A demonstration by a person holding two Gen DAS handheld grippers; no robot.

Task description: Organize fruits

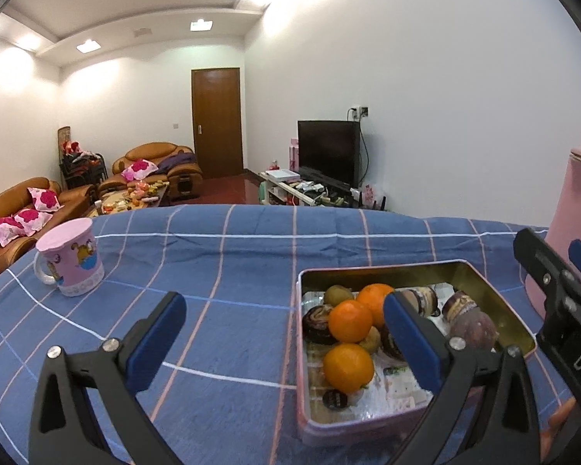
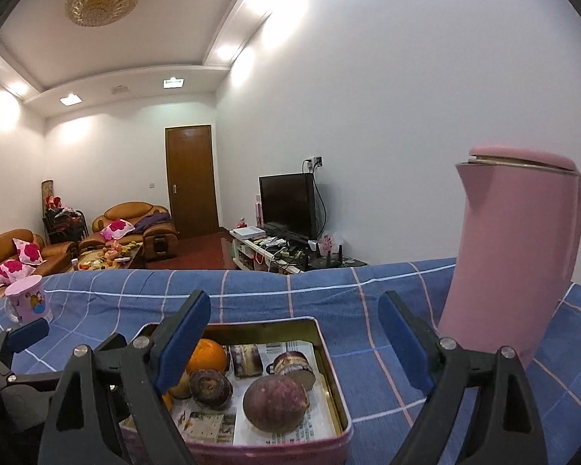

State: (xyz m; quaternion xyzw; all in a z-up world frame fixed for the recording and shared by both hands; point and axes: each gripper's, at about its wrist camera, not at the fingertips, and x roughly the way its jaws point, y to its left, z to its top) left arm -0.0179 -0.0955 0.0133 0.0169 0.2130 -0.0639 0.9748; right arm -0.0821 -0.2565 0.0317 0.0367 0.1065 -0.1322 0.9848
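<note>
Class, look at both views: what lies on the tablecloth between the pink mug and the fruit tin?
Nothing: between the pink mug and the fruit tin only bare blue checked tablecloth shows in the left wrist view.

The pink kettle (image 1: 569,232) runs off the right edge in the left view, top and base both cut. The left gripper's right finger (image 1: 410,343) covers some fruit in the tin (image 1: 495,298). Items on the far coffee table (image 1: 135,197) are too small to identify.

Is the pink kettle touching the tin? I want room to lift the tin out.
Apart. The right wrist view shows blue tablecloth between the pink kettle and the tin.
</note>
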